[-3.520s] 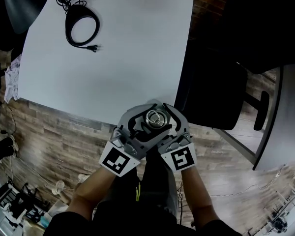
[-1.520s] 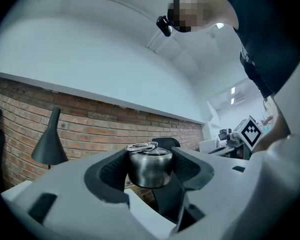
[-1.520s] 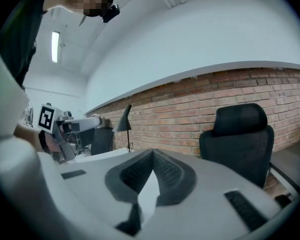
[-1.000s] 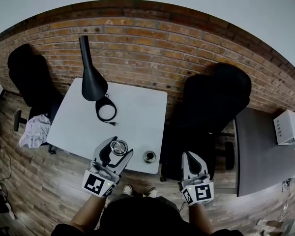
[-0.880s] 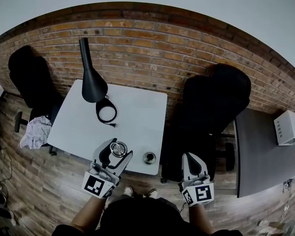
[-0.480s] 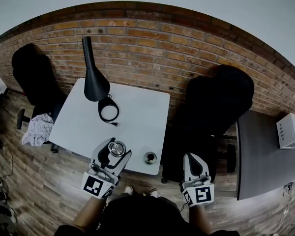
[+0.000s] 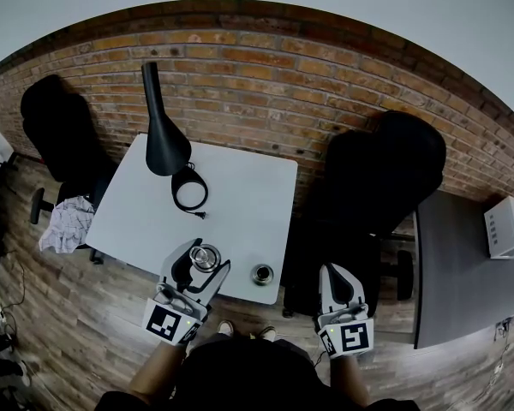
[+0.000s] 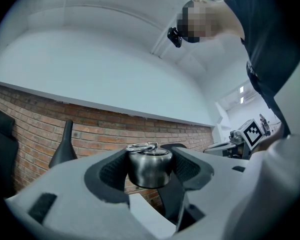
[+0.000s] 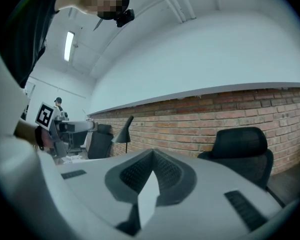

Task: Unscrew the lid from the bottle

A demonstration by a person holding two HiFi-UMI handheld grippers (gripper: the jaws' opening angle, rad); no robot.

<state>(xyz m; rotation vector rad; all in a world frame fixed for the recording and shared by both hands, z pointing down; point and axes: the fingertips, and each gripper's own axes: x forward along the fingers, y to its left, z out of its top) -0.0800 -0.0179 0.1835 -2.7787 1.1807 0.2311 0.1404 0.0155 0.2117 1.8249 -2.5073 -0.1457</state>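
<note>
Left gripper [image 7: 202,262] pinches ring-topped lid [image 8: 149,168]; right gripper [image 9: 151,160] pressed together, empty. Bottle [image 7: 261,273] at near table [image 7: 231,195] edge looks open. I'd set the lid down.

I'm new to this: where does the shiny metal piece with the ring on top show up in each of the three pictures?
Head view: the steel piece sits low, left of centre, between the left gripper's jaws, over the white table's near edge.
Left gripper view: dead centre, clamped between the jaws.
Right gripper view: it cannot be made out.
Shared landmark: the black lamp by the brick wall.
</note>
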